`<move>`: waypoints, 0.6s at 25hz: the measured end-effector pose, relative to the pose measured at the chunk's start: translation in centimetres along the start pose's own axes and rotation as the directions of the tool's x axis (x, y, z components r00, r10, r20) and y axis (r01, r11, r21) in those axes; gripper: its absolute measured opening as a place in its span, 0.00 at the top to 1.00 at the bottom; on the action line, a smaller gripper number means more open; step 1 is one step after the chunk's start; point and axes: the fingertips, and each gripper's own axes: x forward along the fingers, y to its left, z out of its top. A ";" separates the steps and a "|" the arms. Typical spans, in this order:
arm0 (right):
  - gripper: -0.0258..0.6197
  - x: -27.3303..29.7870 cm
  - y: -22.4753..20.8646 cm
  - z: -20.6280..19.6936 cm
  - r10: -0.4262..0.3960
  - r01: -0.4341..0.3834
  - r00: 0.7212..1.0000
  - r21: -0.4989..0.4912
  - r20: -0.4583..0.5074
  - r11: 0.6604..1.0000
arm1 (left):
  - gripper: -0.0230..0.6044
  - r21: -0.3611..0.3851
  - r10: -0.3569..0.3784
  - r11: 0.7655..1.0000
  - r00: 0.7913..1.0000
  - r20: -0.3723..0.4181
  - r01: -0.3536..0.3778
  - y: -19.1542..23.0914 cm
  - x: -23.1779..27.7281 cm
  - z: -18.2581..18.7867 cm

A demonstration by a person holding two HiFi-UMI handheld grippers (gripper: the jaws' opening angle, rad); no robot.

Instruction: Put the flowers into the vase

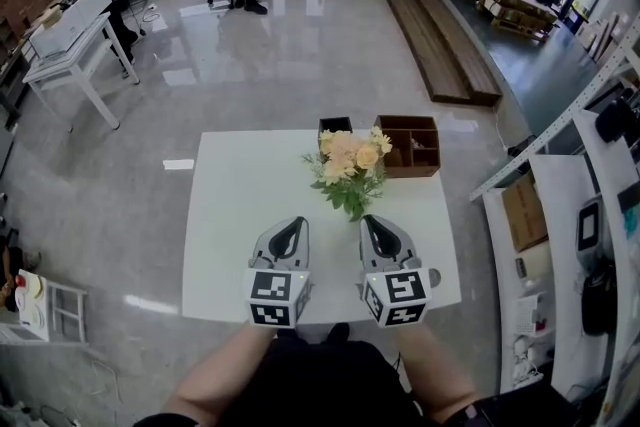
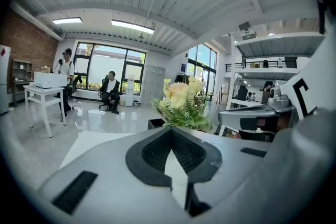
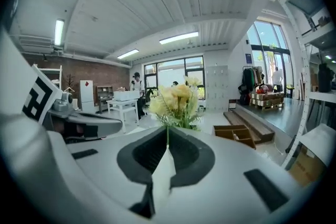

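Progress: in my judgement approx. half. The flowers are gripped but not yet in the vase, so 1 step is done and 1 is left.

Nearest, the left gripper [image 1: 296,223] hangs over the front of the white bench [image 1: 240,215]. Its jaws are together w/ nothing between them.

Just beside it, the right gripper [image 1: 368,220] also has its jaws nearly together. In the right gripper view a thin green stem rises straight from the tips, so it pinches the flowers [image 1: 349,160] low on the stem. The bunch, i.e. cream and peach blooms w/ green leaves below, stands upright over the middle of the bench, in front of the vase and not inside it.

Containers, further back:
- vase [image 1: 335,125]: a small black square one at the far edge of the bench, just behind the blooms. The inside is dark. No stem goes into it, so I judge it empty.
- box [image 1: 400,122]: brown wood w/ dividers, at the far edge just right of the vase. Nothing shows in the compartments as far as I can see.

Left to do: bring the bunch over the vase opening, lower the stem in, then release.
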 end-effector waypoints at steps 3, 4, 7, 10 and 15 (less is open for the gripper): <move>0.95 -0.3 0.4 1.2 -0.003 0.002 0.998 0.011 0.061 1.000 | 0.96 0.003 0.006 1.000 1.000 0.012 -0.006 -0.1 -0.4 0.6; 0.95 -0.4 0.5 1.5 -0.002 0.000 0.997 0.016 0.075 1.000 | 0.96 0.005 0.006 1.000 1.000 0.016 -0.006 -0.2 -0.6 0.9; 0.95 -0.3 0.7 2.2 0.005 -0.007 0.994 0.019 0.107 1.000 | 0.96 0.017 0.007 1.000 1.000 0.029 -0.007 -0.4 -1.0 1.4; 0.95 -0.3 1.0 2.4 0.013 -0.015 0.993 0.020 0.116 1.000 | 0.96 0.024 0.012 1.000 0.999 0.036 -0.013 -0.5 -1.4 1.7; 0.95 -0.3 1.2 2.6 0.023 -0.026 0.993 0.021 0.120 0.999 | 0.96 0.030 0.019 0.999 0.999 0.047 -0.020 -0.6 -1.8 2.1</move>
